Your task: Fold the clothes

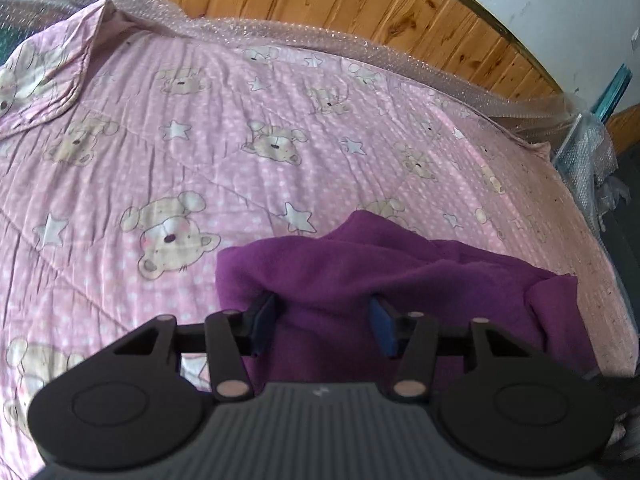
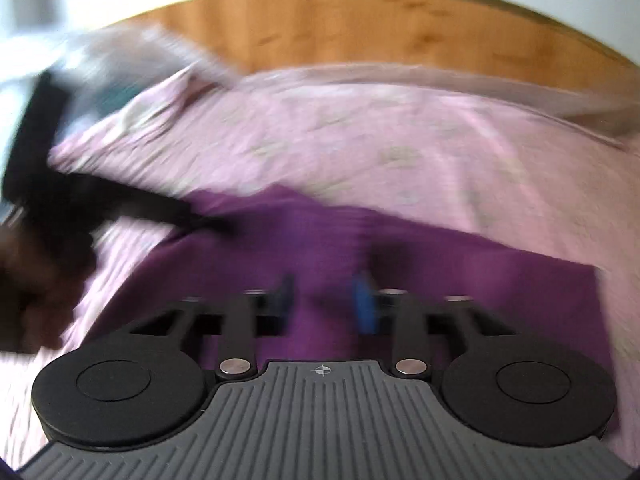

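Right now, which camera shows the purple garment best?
The left wrist view: the purple garment is sharp, its bunched folds clear. The right wrist view shows more of it spread on the bed, but motion-blurred.

Right wrist view smeared by motion blur: bear prints on the pink quilted bedspread (image 2: 400,140) unreadable, dark shape at left edge (image 2: 44,200) unidentifiable. Crumpled purple fleece garment (image 1: 400,276) partly hidden behind left gripper body, its near edge unseen

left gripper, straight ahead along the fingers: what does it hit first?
The purple garment. The left gripper is open, and the bunched cloth already sits between and just beyond its fingers. Past that lies the pink bear-print bedspread. Whether the fingers already touch the cloth is unclear.
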Action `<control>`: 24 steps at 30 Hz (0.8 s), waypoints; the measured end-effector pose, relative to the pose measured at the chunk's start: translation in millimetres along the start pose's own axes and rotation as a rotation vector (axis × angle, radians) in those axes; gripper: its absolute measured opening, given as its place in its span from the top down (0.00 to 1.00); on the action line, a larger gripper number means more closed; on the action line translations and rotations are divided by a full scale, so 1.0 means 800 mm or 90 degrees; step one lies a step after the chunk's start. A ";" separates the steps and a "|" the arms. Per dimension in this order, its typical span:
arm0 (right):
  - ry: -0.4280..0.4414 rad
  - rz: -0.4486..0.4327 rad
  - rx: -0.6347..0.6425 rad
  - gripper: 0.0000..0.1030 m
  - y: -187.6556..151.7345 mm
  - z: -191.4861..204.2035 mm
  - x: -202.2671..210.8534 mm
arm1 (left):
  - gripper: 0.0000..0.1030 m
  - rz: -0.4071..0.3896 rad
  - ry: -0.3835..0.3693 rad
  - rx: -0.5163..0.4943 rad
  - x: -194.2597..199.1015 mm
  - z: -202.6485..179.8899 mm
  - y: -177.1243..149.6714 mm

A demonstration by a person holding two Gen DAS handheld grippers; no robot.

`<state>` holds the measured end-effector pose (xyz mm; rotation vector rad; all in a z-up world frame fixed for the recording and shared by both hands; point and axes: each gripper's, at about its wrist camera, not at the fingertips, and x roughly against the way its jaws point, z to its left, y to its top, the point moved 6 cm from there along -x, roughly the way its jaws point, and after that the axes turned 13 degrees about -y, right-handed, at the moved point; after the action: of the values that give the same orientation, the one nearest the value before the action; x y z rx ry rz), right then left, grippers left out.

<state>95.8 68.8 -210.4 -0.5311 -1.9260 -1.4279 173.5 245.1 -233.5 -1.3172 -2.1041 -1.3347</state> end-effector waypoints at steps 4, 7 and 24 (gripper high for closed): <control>0.012 0.022 0.033 0.89 -0.021 0.008 -0.011 | 0.51 -0.001 -0.001 -0.015 0.029 -0.019 -0.002; 0.030 -0.008 0.025 0.74 -0.012 0.003 0.019 | 0.47 -0.027 -0.057 -0.036 0.085 -0.050 -0.029; 0.027 0.031 -0.012 0.74 0.012 -0.026 -0.056 | 0.49 0.094 -0.035 -0.074 0.079 -0.051 -0.116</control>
<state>138.8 54.9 -232.4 -0.5484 -1.8556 -1.4155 55.2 231.5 -220.2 -1.5399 -1.9468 -1.3903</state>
